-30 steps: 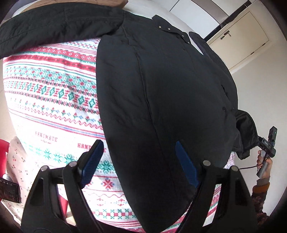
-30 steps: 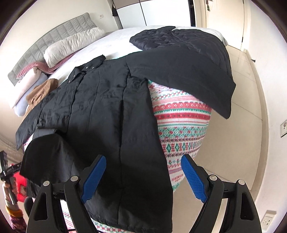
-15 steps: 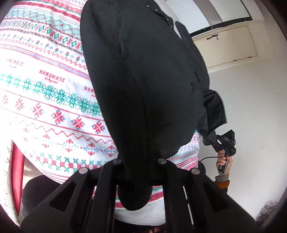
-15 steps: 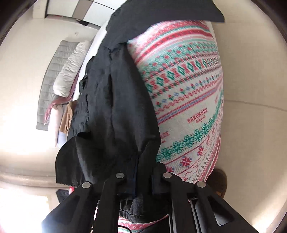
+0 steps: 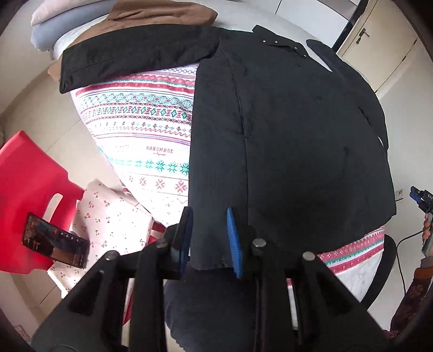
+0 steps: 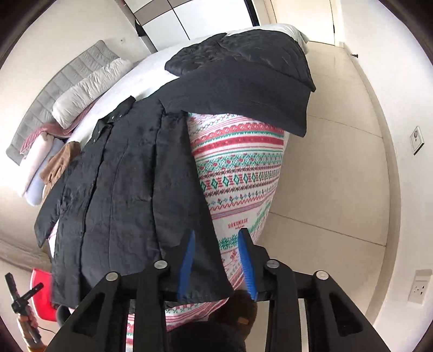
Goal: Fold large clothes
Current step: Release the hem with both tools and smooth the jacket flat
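L gripper (image 5: 208, 238): jaws part open, just been opening; near-left hem corner of the black jacket (image 5: 284, 135) sits between the blue pads (image 5: 232, 241) but there's a visible gap each side, so released, not pinched. R gripper (image 6: 217, 260): same story, jaws have just been opening, near-right hem corner hangs loose between its blue pads (image 6: 186, 260), not clamped.

Jacket lies flat, front up, on the patterned blanket (image 5: 140, 116) (red/green/white knit bands, "HANDMADE" text) at the near end of the bed (image 6: 151, 65). Collar w/ snap studs at the far end, hem at the near edge, slightly over the blanket's edge. L sleeve (image 5: 130, 56) stretched out to the left across the blanket; R sleeve (image 6: 243, 97) spread out to the right, cuff past the blanket's edge.

Far side of bed: second dark quilted garment (image 6: 243, 51), brown garment (image 5: 162, 13), pillows (image 6: 86, 89) against grey padded headboard (image 6: 54, 81).

Left of bed on the floor side: red plastic stool (image 5: 27, 176), a phone (image 5: 54, 241) on it, screen lit, and a cherry-print cloth (image 5: 113, 216) beside it.
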Available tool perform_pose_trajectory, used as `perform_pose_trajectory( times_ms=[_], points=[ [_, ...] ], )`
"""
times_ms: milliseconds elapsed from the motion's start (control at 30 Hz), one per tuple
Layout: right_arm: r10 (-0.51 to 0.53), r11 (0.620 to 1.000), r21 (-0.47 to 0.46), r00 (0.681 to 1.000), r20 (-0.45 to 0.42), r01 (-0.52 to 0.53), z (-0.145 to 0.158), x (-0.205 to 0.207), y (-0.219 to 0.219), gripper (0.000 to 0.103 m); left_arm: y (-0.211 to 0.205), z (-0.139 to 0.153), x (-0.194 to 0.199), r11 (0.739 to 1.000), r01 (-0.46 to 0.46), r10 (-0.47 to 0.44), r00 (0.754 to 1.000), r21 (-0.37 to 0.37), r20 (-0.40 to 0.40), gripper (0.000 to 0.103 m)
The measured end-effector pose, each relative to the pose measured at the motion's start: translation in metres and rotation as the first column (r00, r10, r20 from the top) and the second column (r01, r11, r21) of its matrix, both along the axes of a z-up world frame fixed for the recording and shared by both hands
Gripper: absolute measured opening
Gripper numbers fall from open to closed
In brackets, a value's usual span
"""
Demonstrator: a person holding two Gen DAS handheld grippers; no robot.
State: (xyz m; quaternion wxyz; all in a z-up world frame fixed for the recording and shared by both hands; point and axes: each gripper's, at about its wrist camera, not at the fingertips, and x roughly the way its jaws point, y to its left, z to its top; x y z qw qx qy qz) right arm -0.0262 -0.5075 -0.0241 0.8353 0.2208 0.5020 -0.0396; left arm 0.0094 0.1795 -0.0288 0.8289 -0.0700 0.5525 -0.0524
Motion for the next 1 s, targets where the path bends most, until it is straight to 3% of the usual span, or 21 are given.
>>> perform_pose_trajectory(
  times_ms=[100,167,300,467,533,600,700,733,900,1000],
  points=[
    [0.050,0.999,-0.012,0.999,0.017,-0.050,0.004,-0.005,0.019,0.048,-0.021,0.009,-0.004,1.000,0.026,-0.026,0.997,-0.003,0.068,0.039],
    [0.098,0.995,-0.033,0.994,0.042,-0.096,0.011,-0.003,0.038,0.049,-0.043,0.015,0.002,0.995,0.104,-0.103,0.988,-0.005,0.117,0.049],
    [0.213,0.977,-0.048,0.974,0.082,-0.210,0.015,0.008,0.089,0.055,-0.109,0.012,0.007,0.959,0.285,-0.282,0.947,0.003,0.153,0.051],
    [0.351,0.932,-0.113,0.934,0.061,-0.343,-0.002,0.030,0.158,0.058,-0.177,-0.012,0.027,0.905,0.425,-0.417,0.888,0.000,0.193,0.054],
    [0.393,0.914,-0.122,0.919,0.037,-0.386,-0.018,0.041,0.179,0.058,-0.195,-0.035,0.036,0.885,0.465,-0.460,0.874,0.002,0.156,0.059],
    [0.428,0.894,-0.140,0.904,-0.010,-0.425,-0.041,0.049,0.194,0.060,-0.209,-0.065,0.038,0.871,0.491,-0.491,0.870,0.010,0.051,0.060],
    [0.435,0.879,-0.148,0.890,-0.137,-0.453,-0.083,0.052,0.202,0.063,-0.214,-0.073,0.014,0.842,0.532,-0.539,0.836,0.089,0.098,0.061],
    [0.442,0.872,-0.170,0.888,-0.128,-0.459,-0.086,0.046,0.203,0.063,-0.211,-0.072,0.007,0.831,0.551,-0.556,0.826,0.080,0.091,0.061],
    [0.519,0.803,-0.203,0.825,-0.223,-0.560,-0.081,0.025,0.217,0.081,-0.175,-0.061,0.002,0.837,0.529,-0.537,0.843,-0.138,-0.023,0.061],
    [0.541,0.792,-0.167,0.802,-0.253,-0.587,-0.066,0.028,0.214,0.081,-0.165,-0.046,0.006,0.838,0.518,-0.537,0.838,-0.170,-0.097,0.061]
  ],
)
